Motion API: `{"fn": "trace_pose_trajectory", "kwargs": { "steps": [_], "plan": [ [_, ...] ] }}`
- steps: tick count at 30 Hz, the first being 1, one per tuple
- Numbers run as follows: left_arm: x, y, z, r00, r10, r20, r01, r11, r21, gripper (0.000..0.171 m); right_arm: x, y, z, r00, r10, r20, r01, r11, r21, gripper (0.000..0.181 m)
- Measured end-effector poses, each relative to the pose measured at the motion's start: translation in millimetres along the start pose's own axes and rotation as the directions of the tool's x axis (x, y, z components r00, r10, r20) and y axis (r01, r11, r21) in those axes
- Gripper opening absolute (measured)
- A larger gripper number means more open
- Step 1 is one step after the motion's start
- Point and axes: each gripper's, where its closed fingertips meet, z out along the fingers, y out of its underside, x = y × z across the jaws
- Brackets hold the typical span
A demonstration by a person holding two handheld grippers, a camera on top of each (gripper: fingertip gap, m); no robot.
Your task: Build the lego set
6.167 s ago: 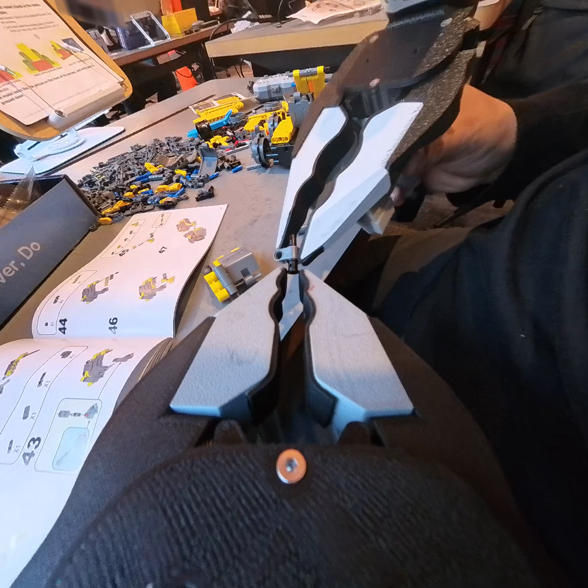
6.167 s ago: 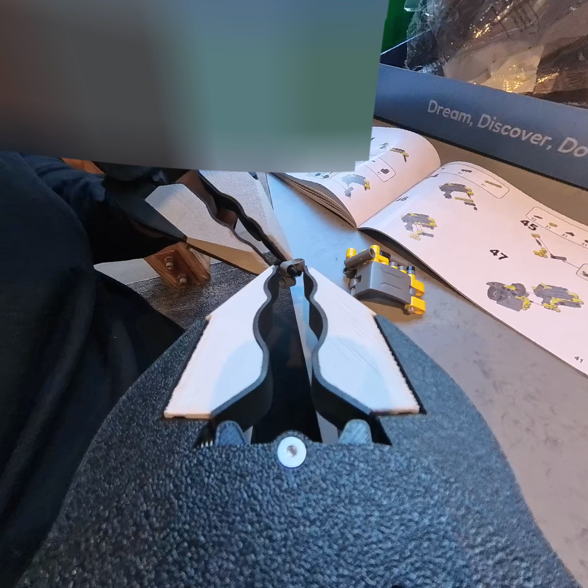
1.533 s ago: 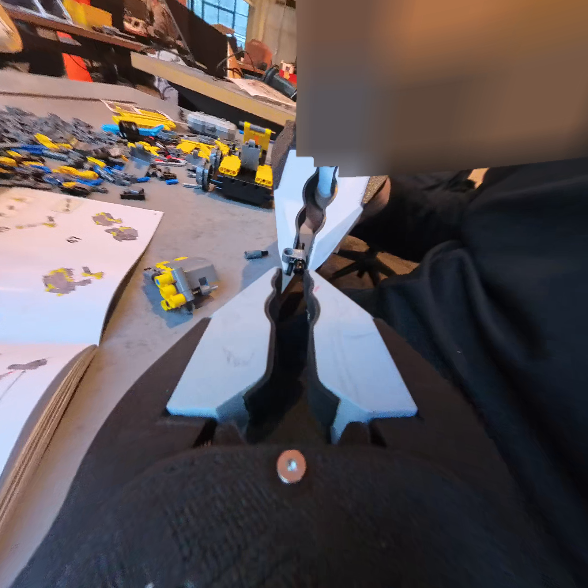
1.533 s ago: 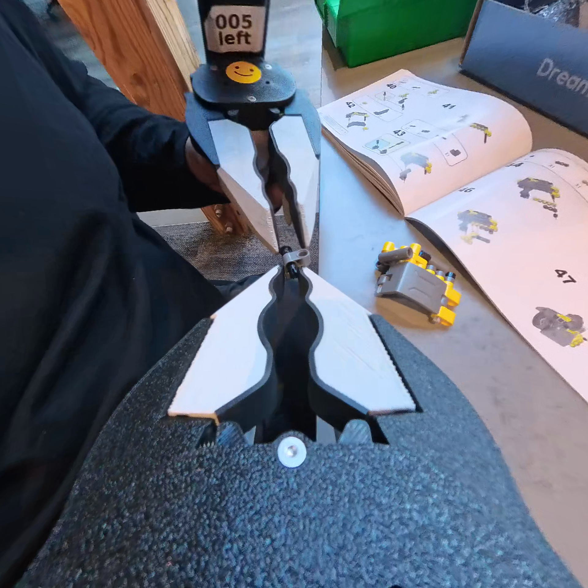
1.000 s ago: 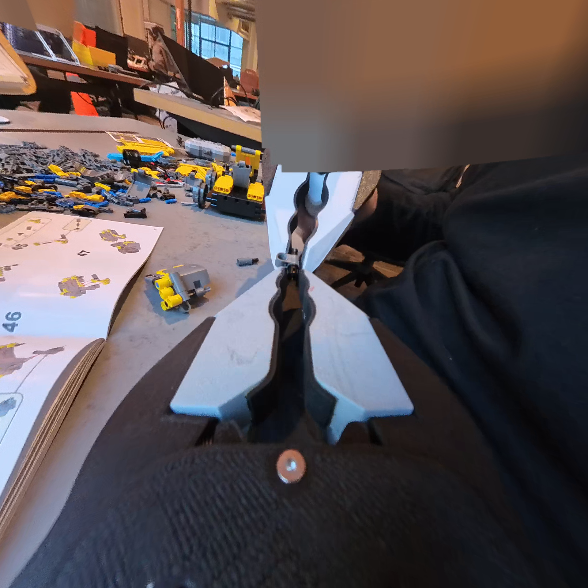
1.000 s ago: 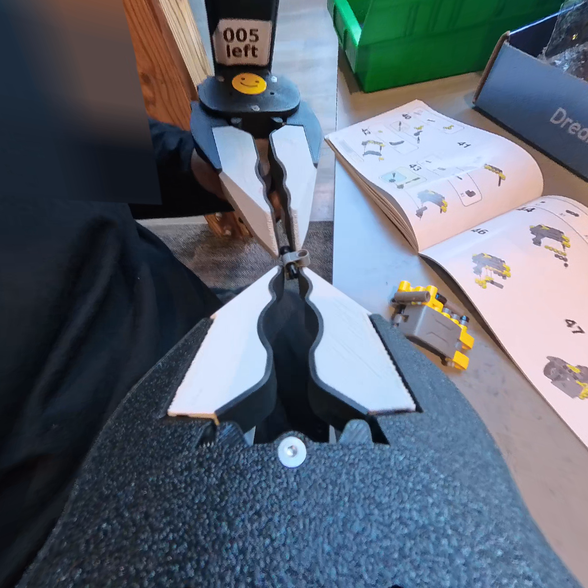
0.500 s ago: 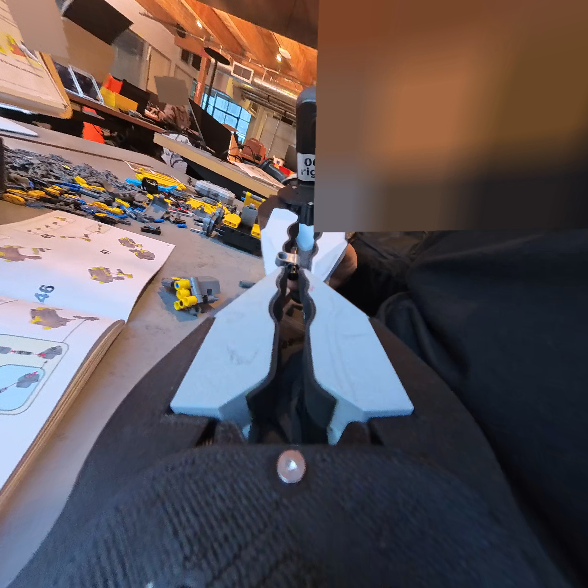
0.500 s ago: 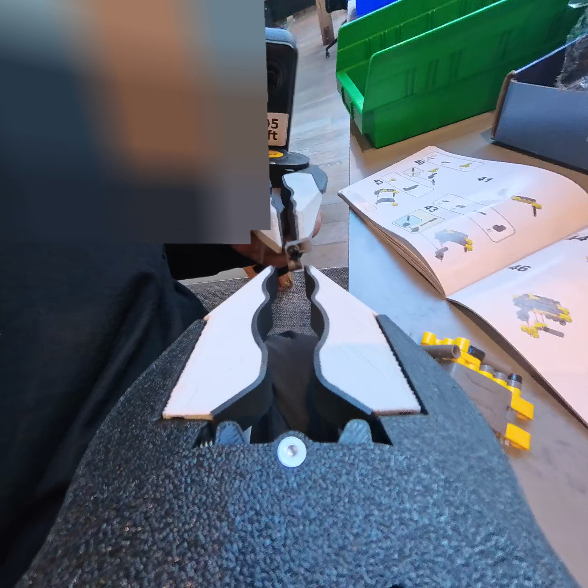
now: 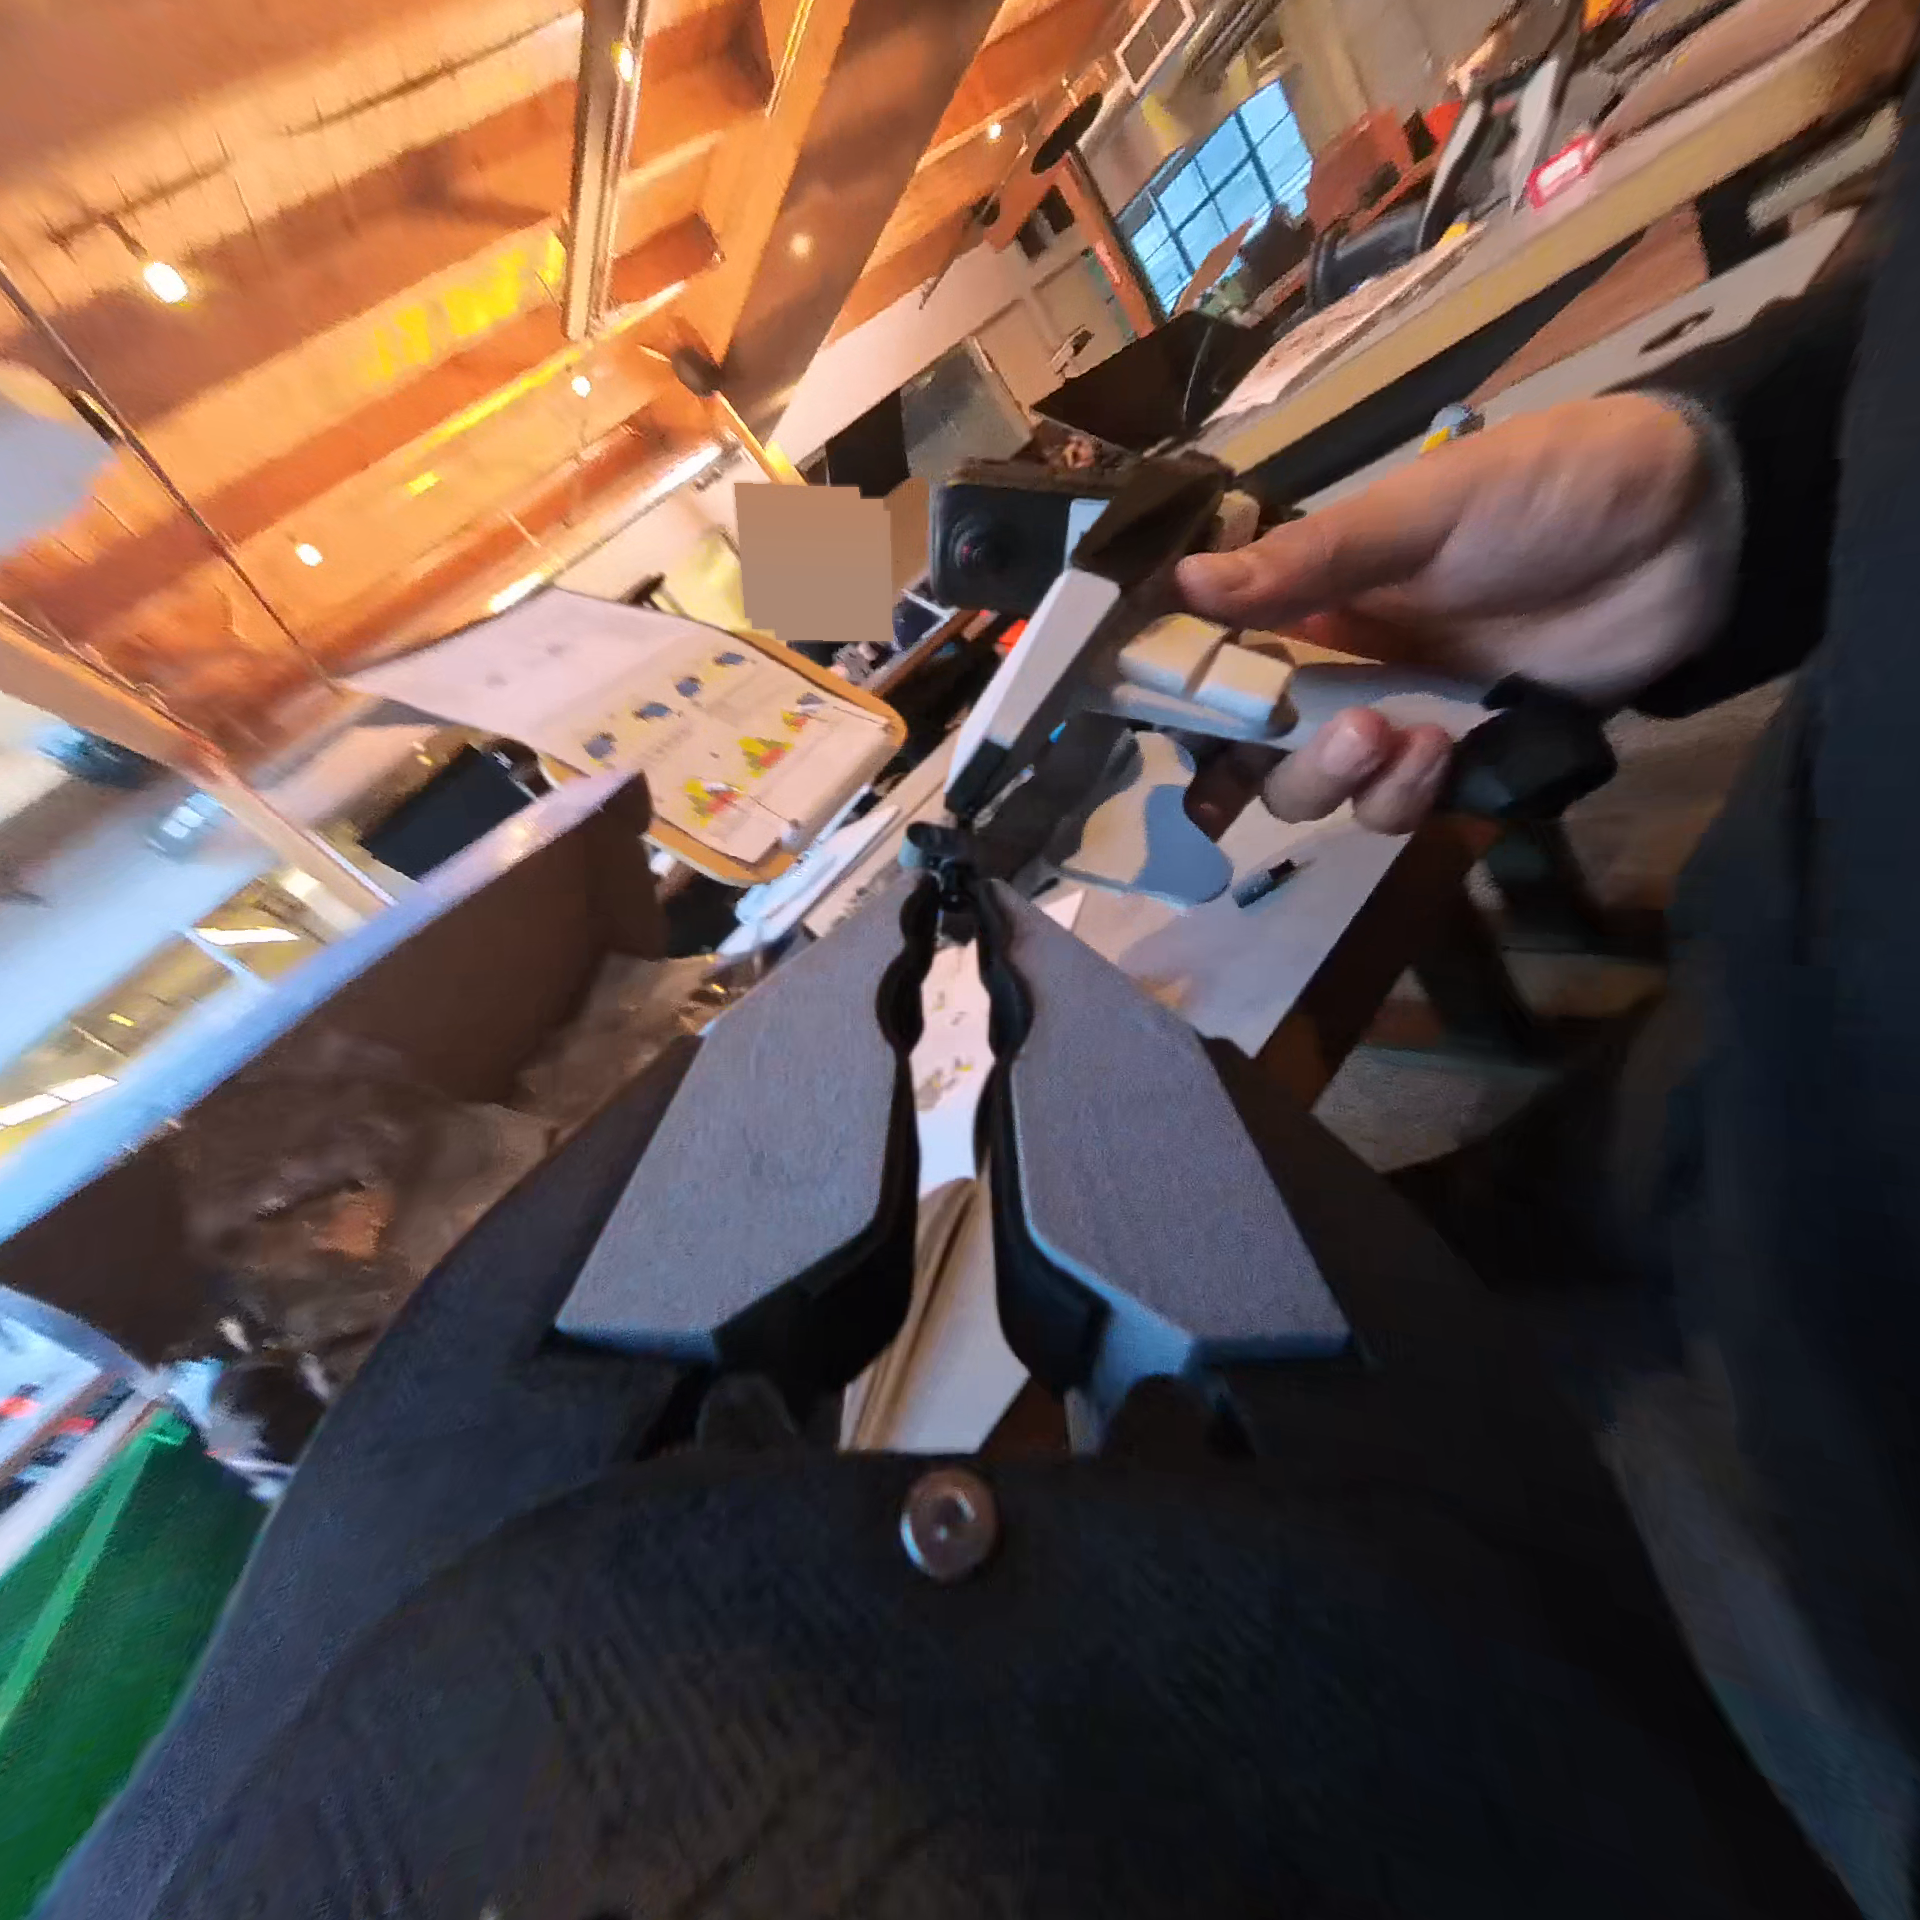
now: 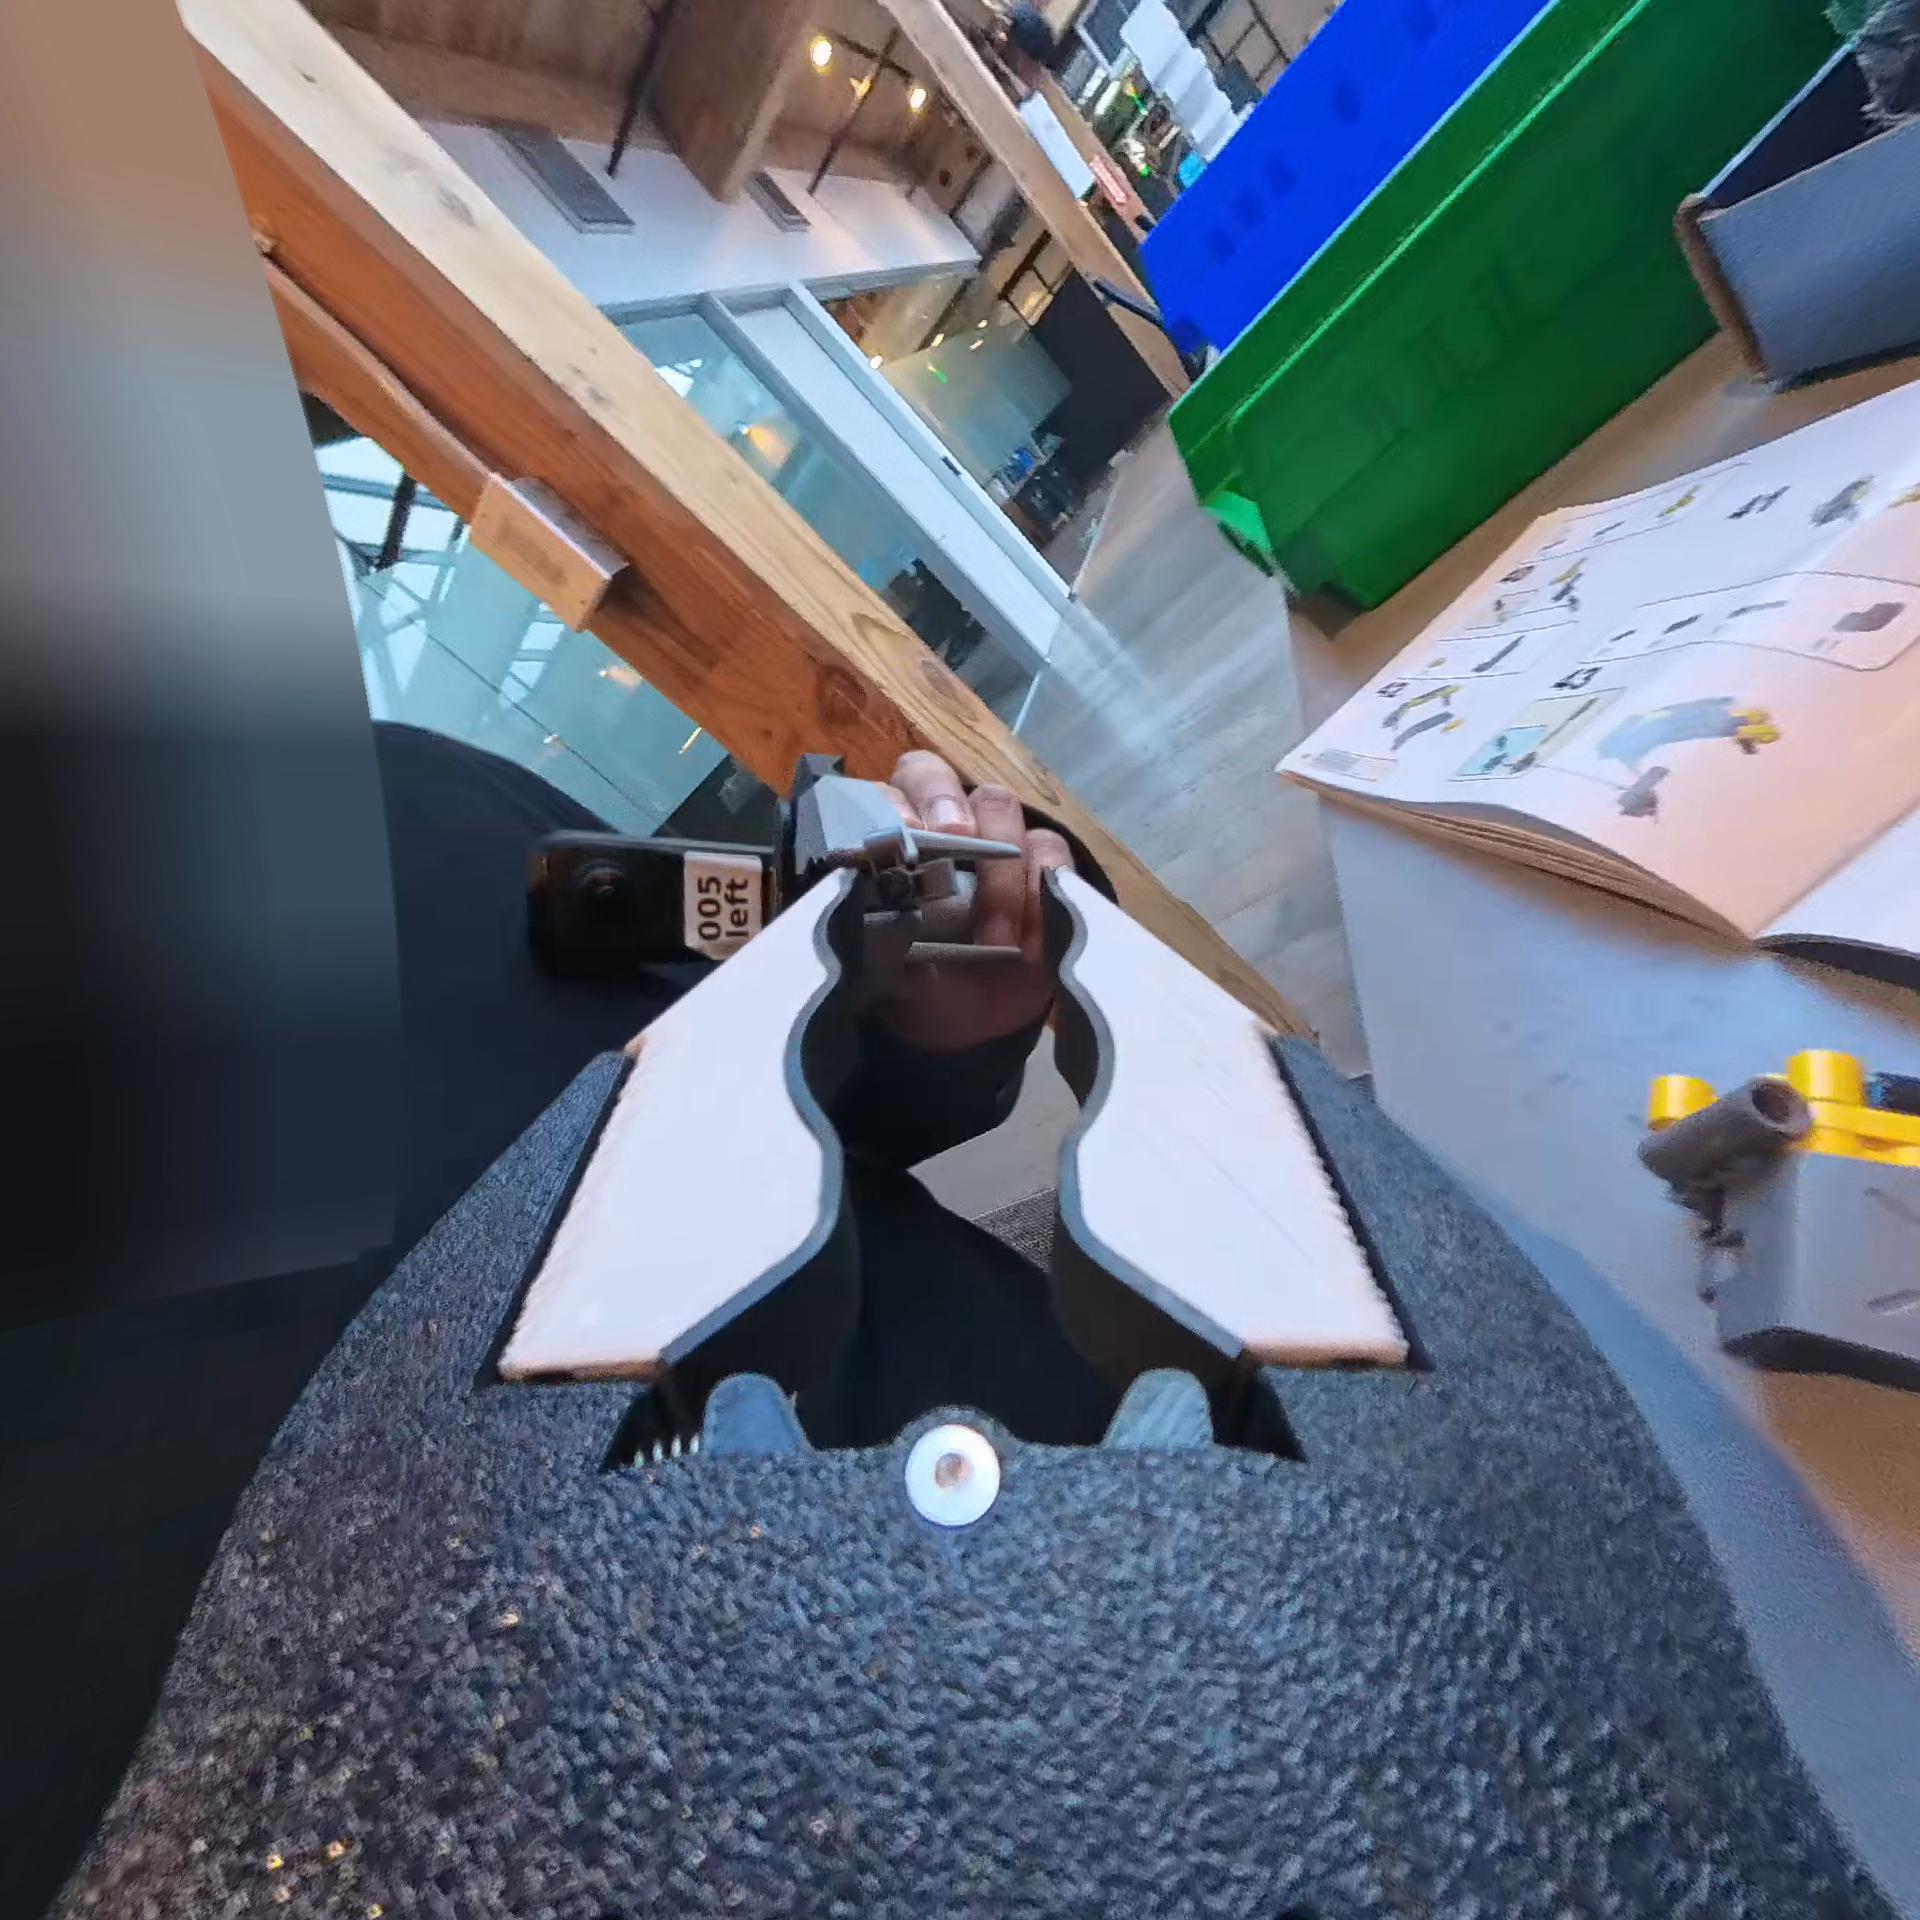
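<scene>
Left claw (image 9: 951, 883) clamped on a small grey-and-black connector piece (image 9: 935, 854), raised above the tabletop (image 10: 1538, 1039). Right claw (image 10: 951, 883) spread apart, empty, facing it. Grey-and-yellow brick assembly (image 10: 1808, 1216) beside the open instruction booklet (image 10: 1621, 707).

Both cameras ride close behind their own fingers, held above the table (image 10: 1538, 1039) edge. The left wrist view tilts steeply up and rolls, taking in the ceiling beams (image 9: 790, 208) beyond the table, with the right gripper (image 9: 977, 800) close ahead. The right wrist view looks back off the table edge at the left gripper (image 10: 894, 883), manual (image 10: 1621, 717) to its right. The 2 views share the manual (image 9: 951, 1049) and each other's gripper.
</scene>
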Motion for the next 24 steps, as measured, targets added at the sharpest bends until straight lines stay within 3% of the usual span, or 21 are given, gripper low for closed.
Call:
{"fn": "trace_pose_trajectory", "kwargs": {
  "steps": [4, 7, 12, 17, 21, 24],
  "plan": [
    [8, -12, 2, 0.997, 0.071, 0.005, -0.071, 0.997, 0.018, 0.006, -13, 6, -1, 0.999, -0.027, 0.043, 0.029, 0.999, -0.029, 0.032],
    [9, -15, 3, 0.995, 0.098, 0.023, -0.098, 0.995, 0.024, 0.006, -19, 9, -2, 0.996, -0.082, 0.044, 0.084, 0.996, -0.042, 0.016],
    [15, -13, 6, 0.993, 0.115, 0.018, -0.116, 0.993, 0.022, 0.006, -19, 13, -7, 0.958, -0.279, -0.060, 0.274, 0.958, -0.079, 0.015],
    [28, 8, 13, 0.996, -0.011, -0.083, 0.007, 0.999, -0.044, 0.006, 1, 20, -17, 0.765, -0.608, -0.213, 0.549, 0.788, -0.279, 0.015],
    [40, 25, 15, 0.978, -0.110, -0.175, 0.093, 0.990, -0.103, 0.005, 0, 24, -19, 0.614, -0.770, -0.171, 0.686, 0.628, -0.367, 0.015],
    [41, 21, 14, 0.959, -0.185, -0.215, 0.170, 0.982, -0.085, 0.007, 5, 24, -23, 0.540, -0.826, -0.161, 0.727, 0.554, -0.406, 0.015]
  ]
}}
